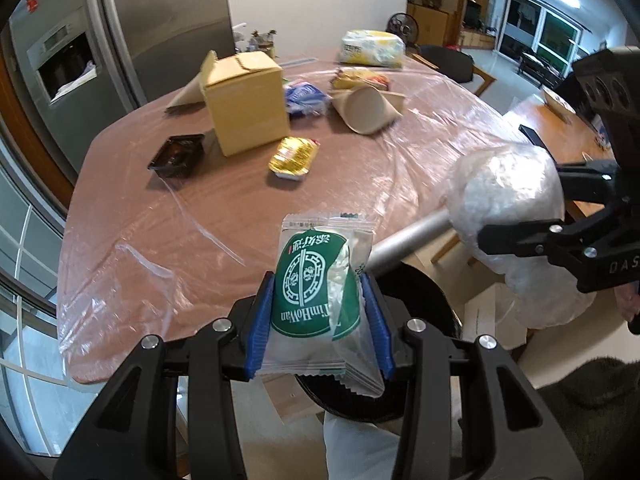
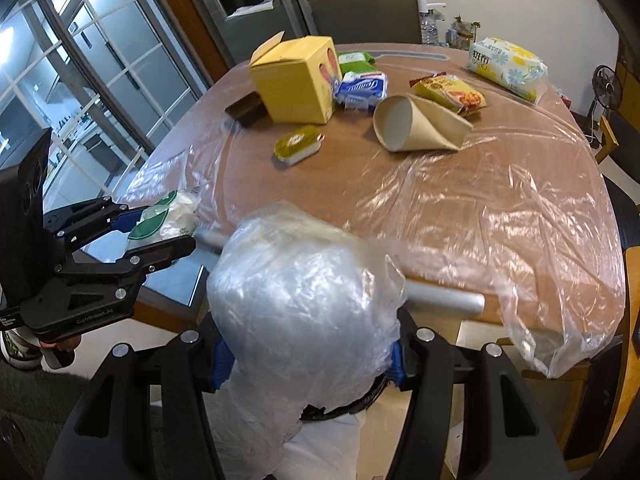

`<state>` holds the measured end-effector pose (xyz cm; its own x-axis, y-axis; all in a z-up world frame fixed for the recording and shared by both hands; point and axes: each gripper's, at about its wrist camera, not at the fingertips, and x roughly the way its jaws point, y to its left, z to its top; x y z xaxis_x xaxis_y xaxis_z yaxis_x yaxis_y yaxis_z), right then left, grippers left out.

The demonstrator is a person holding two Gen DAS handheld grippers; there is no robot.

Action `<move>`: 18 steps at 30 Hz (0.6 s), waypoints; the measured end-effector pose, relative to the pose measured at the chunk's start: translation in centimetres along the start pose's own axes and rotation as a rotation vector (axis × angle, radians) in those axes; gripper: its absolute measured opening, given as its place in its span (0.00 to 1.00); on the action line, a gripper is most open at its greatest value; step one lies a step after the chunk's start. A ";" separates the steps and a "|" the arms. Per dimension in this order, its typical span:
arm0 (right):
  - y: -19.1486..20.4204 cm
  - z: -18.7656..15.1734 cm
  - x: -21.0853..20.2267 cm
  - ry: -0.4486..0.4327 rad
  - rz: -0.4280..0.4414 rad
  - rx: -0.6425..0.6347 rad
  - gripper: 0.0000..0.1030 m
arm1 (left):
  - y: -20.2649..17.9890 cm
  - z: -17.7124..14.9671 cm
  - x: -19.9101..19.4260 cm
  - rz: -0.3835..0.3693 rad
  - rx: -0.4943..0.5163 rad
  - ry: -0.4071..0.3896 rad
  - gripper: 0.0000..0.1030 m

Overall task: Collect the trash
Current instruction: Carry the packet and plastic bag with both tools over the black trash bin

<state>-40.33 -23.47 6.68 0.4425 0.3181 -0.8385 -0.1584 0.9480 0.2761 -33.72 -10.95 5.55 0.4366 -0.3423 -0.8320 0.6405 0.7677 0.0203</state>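
Observation:
My left gripper is shut on a green-and-white snack wrapper, pinched between its blue pads and standing upright past the table's near edge. To its right, my right gripper is shut on a crumpled wad of clear plastic. In the right wrist view the plastic wad fills the right gripper and hides its fingertips. The left gripper with the wrapper is at the left. A black-rimmed bin with a white liner sits below both grippers.
The brown table, under a clear plastic sheet, holds a cardboard box, a paper cone, a gold-topped packet, a black tray, tissue packs and a snack bag. A silver tube lies along the near edge. A steel fridge stands behind.

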 end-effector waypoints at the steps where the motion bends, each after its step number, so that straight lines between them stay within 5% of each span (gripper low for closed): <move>1: 0.0 -0.2 0.1 0.005 0.001 0.000 0.55 | -0.3 -0.2 0.0 -0.004 0.005 0.003 0.43; 18: 0.4 -4.9 4.1 0.133 0.011 -0.022 0.55 | -3.2 -4.0 3.4 -0.060 0.063 0.129 0.43</move>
<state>-42.86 -21.88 1.06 0.3197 0.3231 -0.8907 -0.1828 0.9434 0.2766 -36.82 -12.39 0.39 0.3145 -0.3110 -0.8969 0.7032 0.7110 0.0000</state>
